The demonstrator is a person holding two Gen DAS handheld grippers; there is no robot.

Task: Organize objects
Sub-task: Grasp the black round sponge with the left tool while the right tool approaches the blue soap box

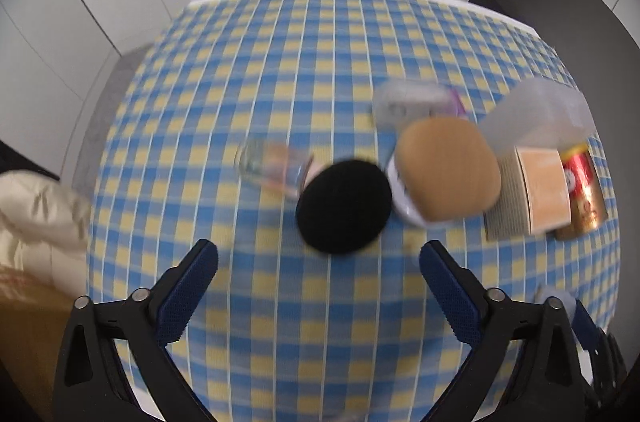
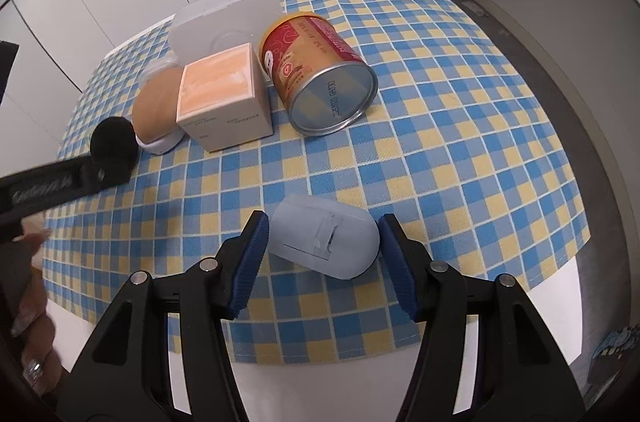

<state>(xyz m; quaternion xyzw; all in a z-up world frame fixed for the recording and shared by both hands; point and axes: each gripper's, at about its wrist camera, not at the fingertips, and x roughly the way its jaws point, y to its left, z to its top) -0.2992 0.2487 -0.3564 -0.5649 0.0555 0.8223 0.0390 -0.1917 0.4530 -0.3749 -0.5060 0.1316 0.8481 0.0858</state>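
the right tool (image 2: pixel 323 242) pinches a pale blue case (image 2: pixel 325 242) lying flat on the checked table (image 2: pixel 460 126), near its front edge. beyond the case a red can (image 2: pixel 320 70) lies on its side, just beside a beige box (image 2: pixel 224 98). the left tool (image 1: pixel 320 274) is spread, nothing between its pads, with a black round object (image 1: pixel 344 206) just beyond its tips.

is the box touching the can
Apart. The right wrist view shows a strip of checked cloth between the box and the can lying on its side.
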